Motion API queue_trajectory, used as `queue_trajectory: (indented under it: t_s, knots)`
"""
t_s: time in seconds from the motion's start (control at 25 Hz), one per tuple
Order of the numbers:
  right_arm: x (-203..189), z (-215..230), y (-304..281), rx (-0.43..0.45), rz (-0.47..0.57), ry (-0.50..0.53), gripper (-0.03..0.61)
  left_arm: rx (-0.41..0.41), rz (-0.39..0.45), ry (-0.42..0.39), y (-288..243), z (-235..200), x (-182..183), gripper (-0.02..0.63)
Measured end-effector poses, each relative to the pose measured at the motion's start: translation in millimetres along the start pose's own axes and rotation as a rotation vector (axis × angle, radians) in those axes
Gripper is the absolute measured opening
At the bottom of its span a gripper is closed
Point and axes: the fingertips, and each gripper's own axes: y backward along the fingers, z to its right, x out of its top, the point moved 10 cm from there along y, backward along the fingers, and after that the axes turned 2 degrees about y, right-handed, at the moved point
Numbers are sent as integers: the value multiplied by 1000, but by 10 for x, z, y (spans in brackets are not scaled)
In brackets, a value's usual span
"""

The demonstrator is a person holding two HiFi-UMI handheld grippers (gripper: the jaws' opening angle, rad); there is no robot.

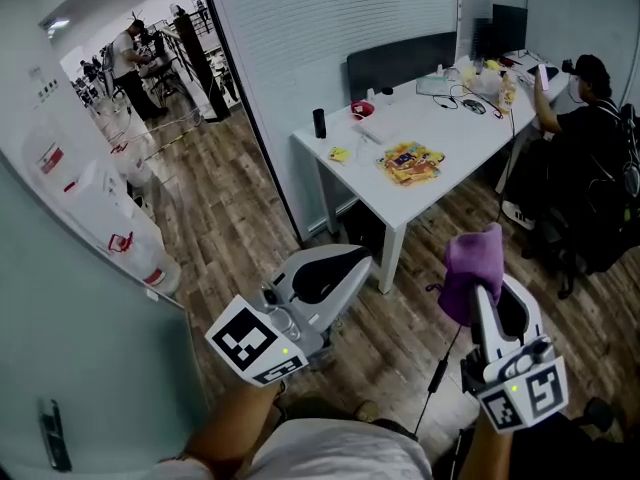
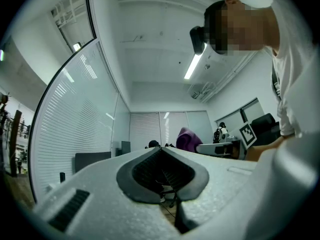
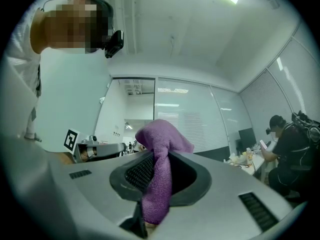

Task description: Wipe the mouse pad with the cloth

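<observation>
My right gripper (image 1: 488, 294) is shut on a purple cloth (image 1: 472, 268). The cloth bunches above the jaw tips and hangs down between them in the right gripper view (image 3: 156, 184). My left gripper (image 1: 360, 262) is shut with nothing in it, and its dark pads (image 2: 162, 171) meet. Both grippers hang over the wooden floor, short of the white desk (image 1: 470, 133). A pale flat pad (image 1: 437, 85) lies toward the desk's far end; I cannot tell whether it is the mouse pad.
The desk carries a black cylinder (image 1: 319, 123), yellow packets (image 1: 411, 161), cables and small items. A person (image 1: 585, 118) sits at its right end by a monitor (image 1: 507, 26). A glass wall with blinds (image 1: 300, 28) stands behind; white containers (image 1: 110, 208) line the left.
</observation>
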Motion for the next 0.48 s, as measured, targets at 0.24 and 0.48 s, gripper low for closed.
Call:
queue_trajectory:
  t_s: [0.24,0.48]
  knots:
    - [-36,172,51,8,-1,-7,64,21,-12,-6,-94,72,-35,18]
    - [-48,303,-29,16,0,-8,64,40,-19,-13,-184,14,-32,18]
